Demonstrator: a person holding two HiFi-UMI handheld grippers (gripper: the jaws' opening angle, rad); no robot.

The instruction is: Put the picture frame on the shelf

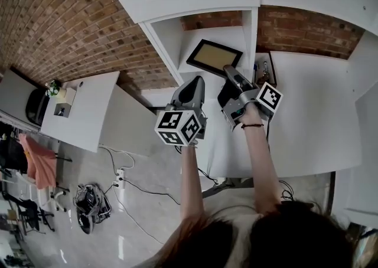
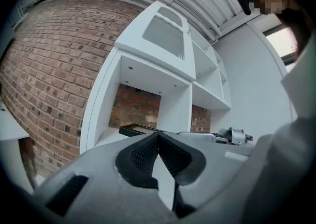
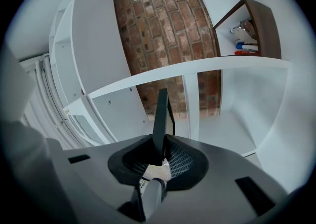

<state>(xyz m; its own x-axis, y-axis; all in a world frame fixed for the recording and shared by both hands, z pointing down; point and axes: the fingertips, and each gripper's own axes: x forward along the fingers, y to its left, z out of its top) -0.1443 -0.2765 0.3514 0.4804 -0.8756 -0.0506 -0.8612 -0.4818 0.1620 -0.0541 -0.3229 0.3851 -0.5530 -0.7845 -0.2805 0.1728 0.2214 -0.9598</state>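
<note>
The picture frame (image 1: 214, 57), black with a tan inside, is in the open compartment of the white shelf (image 1: 168, 39). My right gripper (image 1: 230, 77) is shut on the frame's near corner. In the right gripper view the frame (image 3: 160, 114) stands edge-on between the pads of my right gripper (image 3: 159, 155). In the left gripper view the frame (image 2: 134, 129) sits low over the compartment's board; I cannot tell whether it touches. My left gripper (image 1: 196, 91) hangs just left of the right one, shut and holding nothing, its tips meeting (image 2: 158, 136).
A small wooden box (image 1: 264, 71) with bottles stands right of the compartment and also shows in the right gripper view (image 3: 256, 28). A white desk (image 1: 94, 113) with small items is at the left. Cables and a bag (image 1: 91, 202) lie on the floor. A brick wall (image 1: 65, 19) stands behind.
</note>
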